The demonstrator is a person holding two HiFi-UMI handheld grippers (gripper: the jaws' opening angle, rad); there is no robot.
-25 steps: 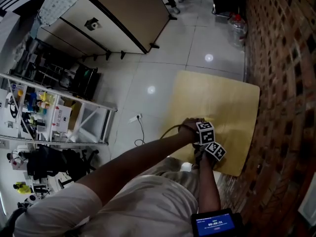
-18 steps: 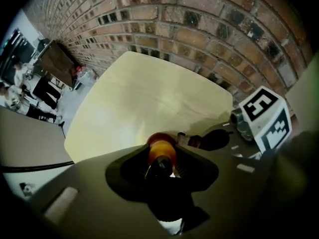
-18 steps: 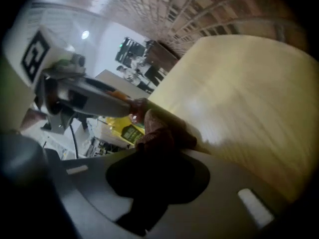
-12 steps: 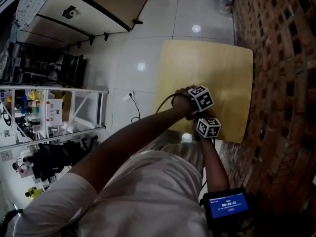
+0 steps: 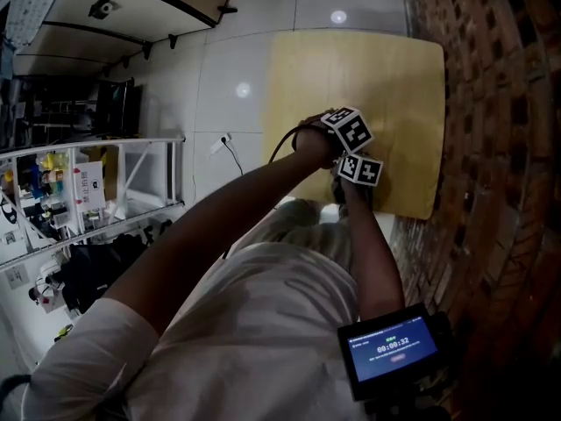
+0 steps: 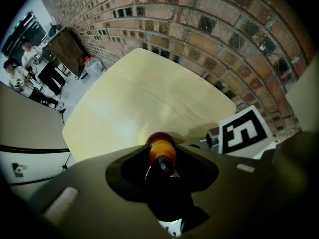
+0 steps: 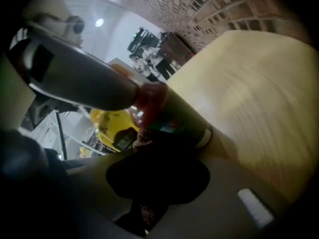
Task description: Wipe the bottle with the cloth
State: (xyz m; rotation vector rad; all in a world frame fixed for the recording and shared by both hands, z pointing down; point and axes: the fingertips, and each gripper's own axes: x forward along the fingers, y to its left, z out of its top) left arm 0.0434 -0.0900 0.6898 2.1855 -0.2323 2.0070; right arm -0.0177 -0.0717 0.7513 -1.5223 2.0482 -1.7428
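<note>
A bottle (image 6: 160, 147) with an amber neck and a red cap stands on the pale wooden table (image 6: 129, 98). My left gripper (image 6: 162, 158) points straight down and is shut on the bottle's neck. In the right gripper view the bottle (image 7: 174, 116) shows a dark label below the red cap. My right gripper (image 7: 159, 176) is shut on a dark speckled cloth (image 7: 149, 210), held against the bottle's side. In the head view the two marker cubes, left gripper (image 5: 344, 130) above right gripper (image 5: 358, 168), sit close together near the table's front edge and hide the bottle and cloth.
A brick wall (image 5: 491, 103) runs along the table's right side. White tiled floor (image 5: 228, 51) lies to the left, with metal shelving (image 5: 79, 191) beyond. A small device with a lit screen (image 5: 390, 349) hangs at the person's chest. People stand far off (image 6: 20, 68).
The head view has tilted, so the table and both grippers sit higher in the picture. The right gripper's cube has rolled and stays just under the left one, which keeps its hold.
</note>
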